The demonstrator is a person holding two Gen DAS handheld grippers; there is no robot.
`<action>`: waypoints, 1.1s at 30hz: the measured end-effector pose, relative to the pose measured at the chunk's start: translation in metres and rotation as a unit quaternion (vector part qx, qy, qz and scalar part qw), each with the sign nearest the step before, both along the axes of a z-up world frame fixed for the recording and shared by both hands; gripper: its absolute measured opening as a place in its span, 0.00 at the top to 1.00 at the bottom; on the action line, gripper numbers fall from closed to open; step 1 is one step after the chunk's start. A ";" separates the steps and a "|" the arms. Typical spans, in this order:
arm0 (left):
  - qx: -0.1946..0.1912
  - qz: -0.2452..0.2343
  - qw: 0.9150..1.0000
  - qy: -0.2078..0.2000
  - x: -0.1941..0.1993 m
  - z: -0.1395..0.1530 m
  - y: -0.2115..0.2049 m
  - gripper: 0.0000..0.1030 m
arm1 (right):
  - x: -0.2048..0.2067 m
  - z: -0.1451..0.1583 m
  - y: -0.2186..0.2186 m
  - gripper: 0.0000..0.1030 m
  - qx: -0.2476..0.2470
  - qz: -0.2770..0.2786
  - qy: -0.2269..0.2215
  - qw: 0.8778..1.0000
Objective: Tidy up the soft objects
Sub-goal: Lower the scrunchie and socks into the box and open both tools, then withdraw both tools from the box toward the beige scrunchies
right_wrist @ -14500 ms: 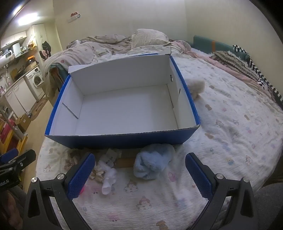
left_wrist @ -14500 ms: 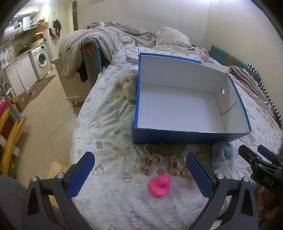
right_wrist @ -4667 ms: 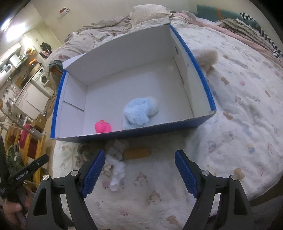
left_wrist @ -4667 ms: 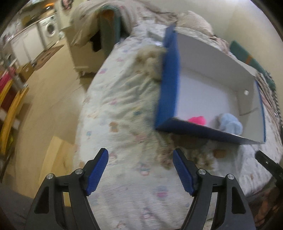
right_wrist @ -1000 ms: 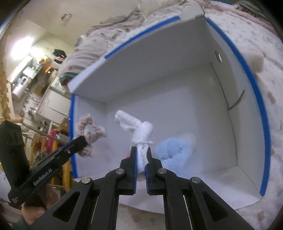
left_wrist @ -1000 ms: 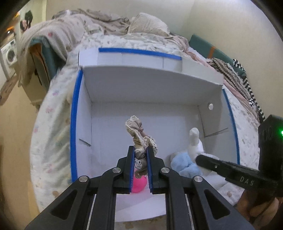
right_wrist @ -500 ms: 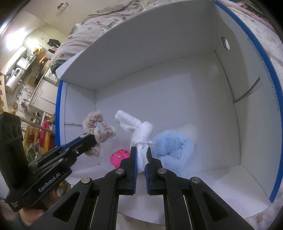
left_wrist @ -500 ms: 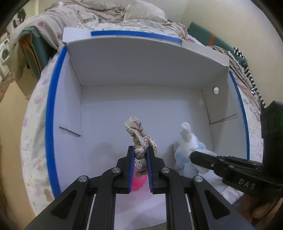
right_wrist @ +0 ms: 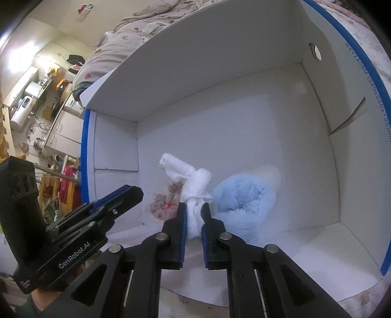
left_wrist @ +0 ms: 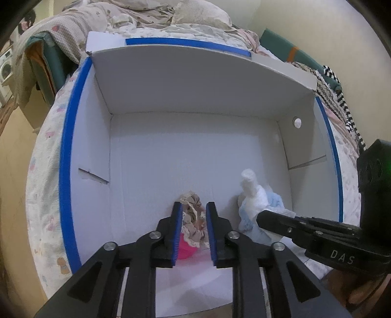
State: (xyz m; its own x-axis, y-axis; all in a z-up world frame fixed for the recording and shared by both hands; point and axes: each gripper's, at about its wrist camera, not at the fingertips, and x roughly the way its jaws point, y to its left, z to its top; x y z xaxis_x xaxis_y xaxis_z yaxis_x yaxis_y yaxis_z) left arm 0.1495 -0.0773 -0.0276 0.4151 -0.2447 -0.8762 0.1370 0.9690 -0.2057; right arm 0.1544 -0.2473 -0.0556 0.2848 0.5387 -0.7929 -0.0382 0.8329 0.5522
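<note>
A white box with blue rims (left_wrist: 70,146) lies on the bed. My left gripper (left_wrist: 194,204) hangs low inside it, jaws opening. The beige scrunchie (left_wrist: 193,217) sits loose between its pads, slumped onto the pink toy (left_wrist: 184,249). My right gripper (right_wrist: 194,205) is beside it, jaws opening but pads still against the white cloth (right_wrist: 195,178). That cloth stands upright against the fluffy light-blue cloth (right_wrist: 244,195). In the right wrist view the left gripper (right_wrist: 132,193) reaches in from the left, with the scrunchie (right_wrist: 161,200) past its tip.
The box floor (left_wrist: 195,151) behind the objects is bare. A patterned sheet (left_wrist: 44,195) covers the bed around the box, with blankets and pillows (left_wrist: 195,12) at its far end. A kitchen area (right_wrist: 36,97) lies to the left. A hand (left_wrist: 361,293) holds the right gripper.
The left jaws have parted and the scrunchie has dropped from upright onto the pink toy. Both grippers have sunk lower into the box. The right jaws have widened slightly around the white cloth.
</note>
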 end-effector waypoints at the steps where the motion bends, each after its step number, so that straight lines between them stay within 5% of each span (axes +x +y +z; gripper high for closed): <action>1: 0.000 0.003 1.000 -0.001 0.000 0.001 0.000 0.74 | -0.001 0.000 -0.002 0.84 0.001 -0.002 -0.001 1.000; 4: 0.005 0.013 1.000 -0.005 0.000 0.006 0.003 0.50 | -0.002 0.003 -0.005 0.65 0.003 -0.008 -0.010 1.000; 6: 0.006 0.023 1.000 -0.013 -0.002 0.010 0.006 0.40 | -0.002 0.006 -0.007 0.31 0.000 -0.016 -0.017 1.000; 7: 0.009 0.031 0.999 -0.019 -0.003 0.013 0.008 0.34 | -0.002 0.008 -0.008 0.28 -0.001 -0.022 -0.024 0.999; 23: 0.038 0.062 0.997 -0.029 -0.018 0.025 0.024 0.32 | -0.009 0.013 -0.015 0.20 -0.017 -0.044 -0.034 0.998; 33: 0.058 0.059 0.994 -0.075 -0.049 0.056 0.030 0.32 | -0.032 0.027 -0.024 0.20 -0.026 -0.059 -0.050 0.997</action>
